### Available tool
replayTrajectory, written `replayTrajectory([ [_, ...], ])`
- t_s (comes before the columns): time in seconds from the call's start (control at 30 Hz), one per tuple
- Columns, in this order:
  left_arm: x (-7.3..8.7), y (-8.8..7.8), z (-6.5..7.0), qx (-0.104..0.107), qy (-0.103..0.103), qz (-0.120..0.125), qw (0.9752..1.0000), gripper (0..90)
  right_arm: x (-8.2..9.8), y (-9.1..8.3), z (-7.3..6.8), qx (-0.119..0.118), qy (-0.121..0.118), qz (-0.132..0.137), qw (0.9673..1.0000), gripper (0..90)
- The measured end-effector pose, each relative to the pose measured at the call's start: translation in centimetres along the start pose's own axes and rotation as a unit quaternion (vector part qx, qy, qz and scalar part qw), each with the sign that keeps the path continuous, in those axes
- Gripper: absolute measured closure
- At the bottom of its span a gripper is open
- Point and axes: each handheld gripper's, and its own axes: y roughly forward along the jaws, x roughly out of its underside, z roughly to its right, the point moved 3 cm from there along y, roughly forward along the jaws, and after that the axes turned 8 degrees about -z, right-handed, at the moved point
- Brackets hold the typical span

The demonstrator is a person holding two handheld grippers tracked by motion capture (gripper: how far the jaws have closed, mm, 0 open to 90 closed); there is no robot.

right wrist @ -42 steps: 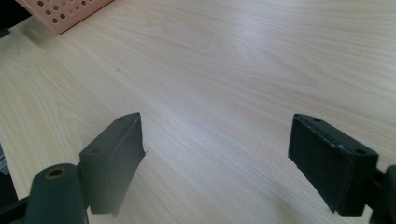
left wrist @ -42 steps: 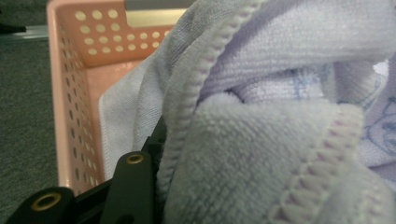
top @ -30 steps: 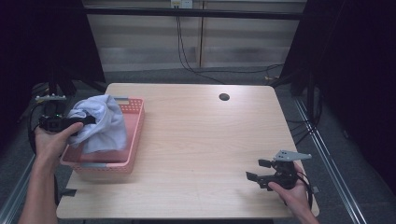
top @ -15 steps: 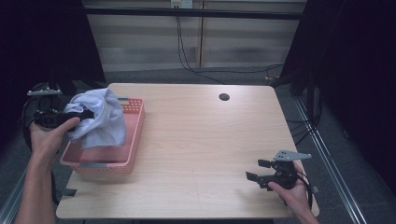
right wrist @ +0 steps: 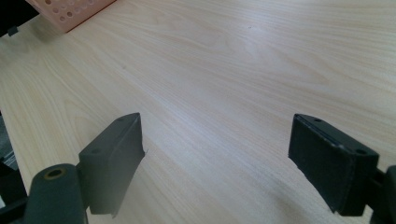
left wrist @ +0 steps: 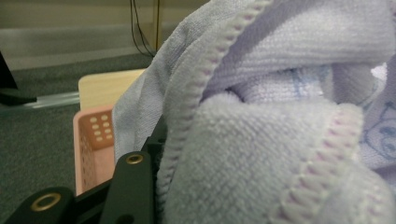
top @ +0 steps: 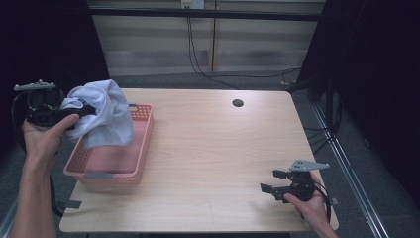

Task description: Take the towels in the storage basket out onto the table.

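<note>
The left gripper [top: 81,110] has its jaws clamped on a bunched fold of a pale lilac terry towel [top: 106,114], which hangs over the near end of the pink plastic basket [top: 141,144]. It looks light, soft and floppy, and it drapes wherever it isn't held. A pinch on the stitched hem [left wrist: 205,88] would likely slip less than thick pile. The right gripper [top: 275,184] rests on the wooden table [top: 213,148], jaws spread wide with nothing between them.
</note>
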Motion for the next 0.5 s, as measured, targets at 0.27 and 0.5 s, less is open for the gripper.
replayTrajectory([
  [0.27,-1.4,-1.1,1.2,0.000,0.015,0.017,0.9998,54.5,0.0,-0.1,0.0,0.000,0.001,0.000,1.0000,17.7],
  [0.5,-3.3,-1.6,2.9,0.007,0.025,0.040,0.9988,54.4,0.0,0.1,-0.1,-0.004,0.001,-0.002,1.0000,18.6],
])
